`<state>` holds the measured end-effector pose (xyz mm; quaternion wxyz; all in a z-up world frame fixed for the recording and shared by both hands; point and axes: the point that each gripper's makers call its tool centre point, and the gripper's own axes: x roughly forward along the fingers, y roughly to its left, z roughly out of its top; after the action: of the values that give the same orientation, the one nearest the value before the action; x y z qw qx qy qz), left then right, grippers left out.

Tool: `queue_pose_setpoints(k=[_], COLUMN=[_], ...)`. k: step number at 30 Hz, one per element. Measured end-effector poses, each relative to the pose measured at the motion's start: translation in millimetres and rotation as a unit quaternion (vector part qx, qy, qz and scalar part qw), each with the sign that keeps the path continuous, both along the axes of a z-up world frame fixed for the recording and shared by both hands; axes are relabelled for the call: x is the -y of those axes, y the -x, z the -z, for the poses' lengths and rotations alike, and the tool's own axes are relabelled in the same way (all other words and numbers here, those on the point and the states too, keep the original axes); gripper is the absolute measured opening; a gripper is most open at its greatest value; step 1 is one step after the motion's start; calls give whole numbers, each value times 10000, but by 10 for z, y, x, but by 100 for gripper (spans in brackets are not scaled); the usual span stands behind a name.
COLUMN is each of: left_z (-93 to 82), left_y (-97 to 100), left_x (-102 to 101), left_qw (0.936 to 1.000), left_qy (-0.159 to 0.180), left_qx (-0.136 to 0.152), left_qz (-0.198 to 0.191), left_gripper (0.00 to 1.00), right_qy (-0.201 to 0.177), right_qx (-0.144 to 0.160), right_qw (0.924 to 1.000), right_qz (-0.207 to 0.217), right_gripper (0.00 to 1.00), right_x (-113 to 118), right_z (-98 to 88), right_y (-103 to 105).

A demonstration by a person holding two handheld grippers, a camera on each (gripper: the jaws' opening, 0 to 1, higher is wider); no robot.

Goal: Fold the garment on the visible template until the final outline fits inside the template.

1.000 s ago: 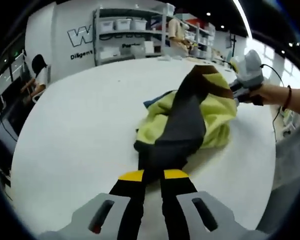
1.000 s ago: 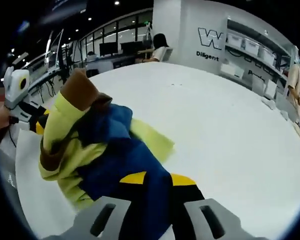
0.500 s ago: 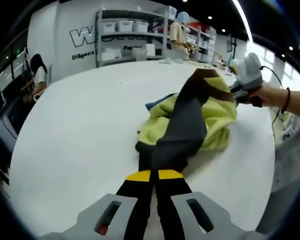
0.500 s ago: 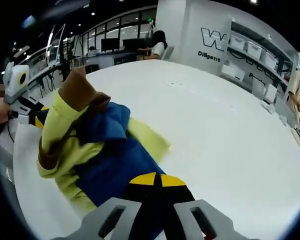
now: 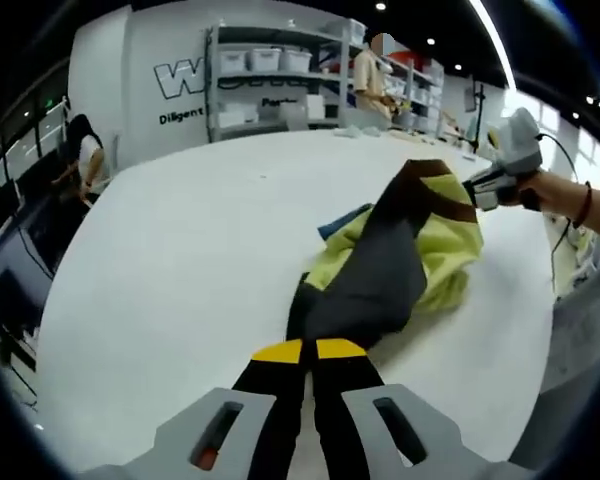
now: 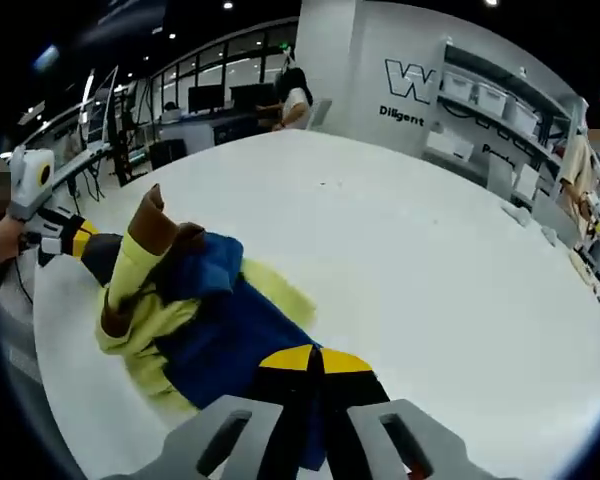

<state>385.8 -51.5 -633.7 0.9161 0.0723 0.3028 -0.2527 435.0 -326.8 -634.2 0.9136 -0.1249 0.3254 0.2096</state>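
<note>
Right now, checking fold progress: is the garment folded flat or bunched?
Bunched: the garment lies crumpled on the table, both claws pinching it.

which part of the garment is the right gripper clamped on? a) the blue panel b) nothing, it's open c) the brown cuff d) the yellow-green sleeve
a: in the right gripper view the right gripper has its fingers closed together, with the blue panel of the garment running straight into them, while the brown cuff sticks up at the garment's far end.

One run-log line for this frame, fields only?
left hand-held gripper: shut on garment | right hand-held gripper: shut on garment | garment: bunched, stretched between both | table: white
</note>
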Motion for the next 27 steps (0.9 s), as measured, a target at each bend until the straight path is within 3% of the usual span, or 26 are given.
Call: queue_pose_setpoints(k=[10,27], left_z=[-85,-143], left_y=[-18,22], left_x=[-272,-656], left_qw=[9996,9983], left_qy=[-117,-396], left_qx=[69,66], left_qz=[-230,-416], left_gripper=[0,0], right_qy=[108,402], right_qx=[221,276], right_qw=[9989,9972], right_qz=[406,568], right_gripper=[0,0], right_x=[378,608], right_z=[-233,-308], right_y=[-11,26])
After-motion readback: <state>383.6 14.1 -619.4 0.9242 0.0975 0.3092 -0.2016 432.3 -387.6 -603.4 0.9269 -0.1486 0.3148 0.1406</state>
